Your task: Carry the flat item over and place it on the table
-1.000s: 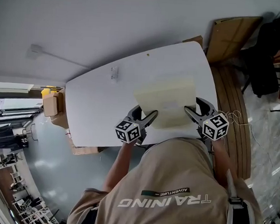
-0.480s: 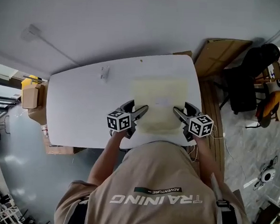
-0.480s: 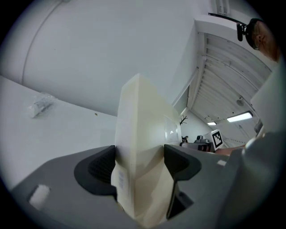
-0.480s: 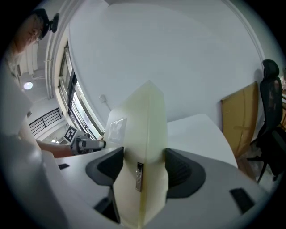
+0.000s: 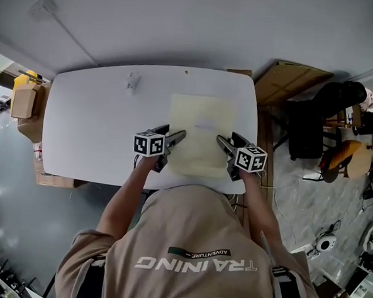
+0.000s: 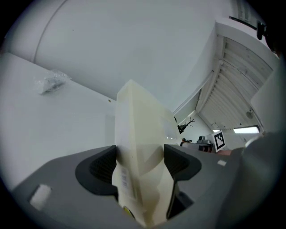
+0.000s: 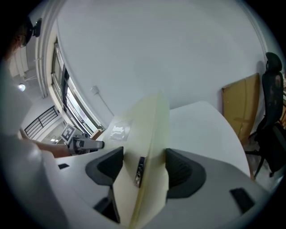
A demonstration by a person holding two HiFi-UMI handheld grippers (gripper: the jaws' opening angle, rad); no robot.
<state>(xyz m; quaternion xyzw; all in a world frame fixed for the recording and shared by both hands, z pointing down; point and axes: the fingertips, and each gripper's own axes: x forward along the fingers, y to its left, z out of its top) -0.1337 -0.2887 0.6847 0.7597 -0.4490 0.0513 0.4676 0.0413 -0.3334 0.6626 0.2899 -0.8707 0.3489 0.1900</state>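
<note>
In the head view, the flat item (image 5: 200,135), a pale cream rectangle, is seen over the right half of the white table (image 5: 87,123), with its near edge close to the table's near rim. It is held at its two near corners: the left gripper (image 5: 178,137) is clamped on the left side and the right gripper (image 5: 222,143) on the right. Whether the sheet already rests on the tabletop cannot be told from above. A small clear plastic bag (image 5: 132,82) lies well apart, toward the far left.

In the left gripper view, the flat item (image 6: 139,129) is seen edge-on between the dark pads, and the left gripper (image 6: 139,162) is pressed onto it from both sides. A slight bulge and a glossy skin are shown, so a thin, wrapped or padded packet is judged likely: light, smooth, and possibly slippery. The plastic bag (image 6: 52,81) is seen on the table (image 6: 53,129) beyond.

In the right gripper view, the right gripper (image 7: 144,167) is likewise pinched on the flat item (image 7: 152,129), whose edge runs nearly straight with little sag. Moderate stiffness is therefore judged. A small dark label is seen near the pinch. The hold at both near corners seems well chosen; an even lowering is called for so that the far edge is not folded under on the table (image 7: 205,123).
</note>
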